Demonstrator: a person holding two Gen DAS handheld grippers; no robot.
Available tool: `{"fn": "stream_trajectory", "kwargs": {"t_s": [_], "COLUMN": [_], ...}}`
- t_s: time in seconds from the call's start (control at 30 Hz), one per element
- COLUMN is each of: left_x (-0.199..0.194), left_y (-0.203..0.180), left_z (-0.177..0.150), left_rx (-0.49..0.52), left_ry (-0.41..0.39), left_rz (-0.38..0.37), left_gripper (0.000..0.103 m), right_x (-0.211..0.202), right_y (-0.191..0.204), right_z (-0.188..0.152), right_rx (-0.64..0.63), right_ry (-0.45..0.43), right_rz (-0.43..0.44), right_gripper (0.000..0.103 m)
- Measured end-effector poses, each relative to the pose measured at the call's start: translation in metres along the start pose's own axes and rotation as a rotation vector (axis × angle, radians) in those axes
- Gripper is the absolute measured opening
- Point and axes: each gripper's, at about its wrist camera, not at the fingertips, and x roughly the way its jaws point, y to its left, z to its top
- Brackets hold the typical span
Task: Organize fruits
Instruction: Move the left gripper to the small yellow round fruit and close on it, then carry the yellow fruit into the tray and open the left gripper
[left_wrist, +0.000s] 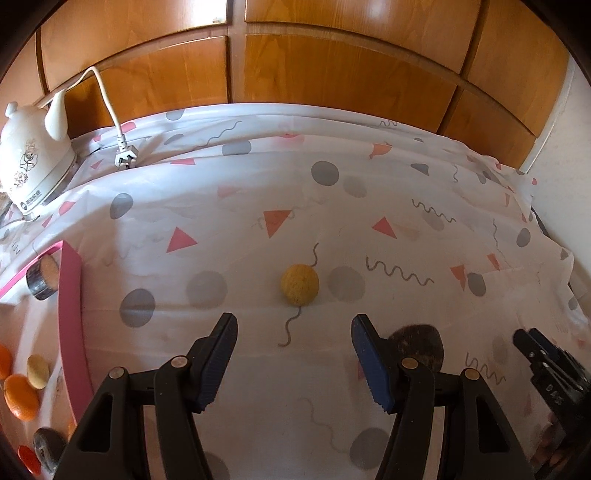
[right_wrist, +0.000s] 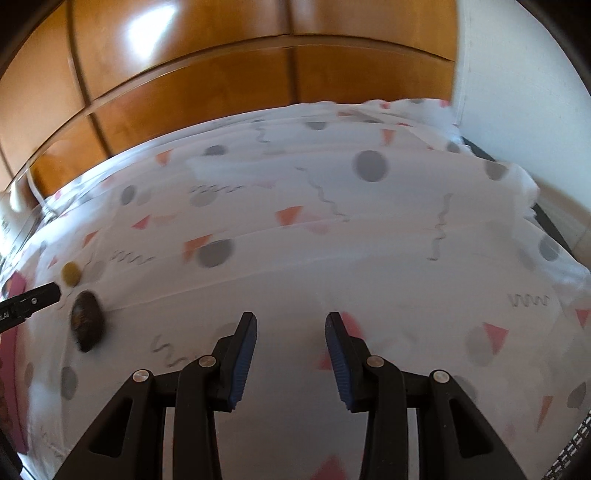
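Fruits: 1 round yellow fruit (left_wrist: 299, 284) lies loose on the white patterned tablecloth (left_wrist: 369, 206), just ahead of the left gripper (left_wrist: 293, 363), w/ 1 dark brown fruit (left_wrist: 421, 345) beside its right finger. Pink-rimmed tray (left_wrist: 70, 325) at left holds 3 orange fruits (left_wrist: 20, 397), 1 pale one (left_wrist: 37, 371), 1 dark. Left gripper jaws apart, nothing between. Right gripper (right_wrist: 291, 360) likewise gapped, empty.
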Motion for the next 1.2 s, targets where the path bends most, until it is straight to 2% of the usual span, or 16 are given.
{"fn": "stream_trajectory", "kwargs": {"t_s": [0.2, 0.4, 0.5, 0.63, 0.83, 1.2], "left_x": [0.011, 0.024, 0.029, 0.033, 0.033, 0.018], "left_y": [0.002, 0.005, 0.005, 0.003, 0.002, 0.010], "left_z": [0.010, 0.016, 0.017, 0.018, 0.016, 0.008], "left_rx": [-0.025, -0.076, -0.089, -0.095, -0.084, -0.103], "left_ry": [0.005, 0.018, 0.020, 0.002, -0.016, -0.040], "left_rz": [0.007, 0.023, 0.027, 0.041, 0.044, 0.045], "left_gripper": [0.062, 0.057, 0.050, 0.043, 0.026, 0.026], "right_x": [0.001, 0.000, 0.001, 0.003, 0.006, 0.006], "right_y": [-0.024, -0.047, -0.053, -0.054, -0.052, -0.049], "right_z": [0.001, -0.003, -0.003, -0.002, -0.003, -0.005], "right_rx": [0.064, 0.161, 0.191, 0.191, 0.184, 0.172], "right_ry": [-0.014, -0.039, -0.046, -0.052, -0.060, -0.069], "right_rz": [-0.084, -0.175, -0.195, -0.194, -0.175, -0.163], "right_gripper": [0.039, 0.039, 0.039, 0.044, 0.051, 0.059]}}
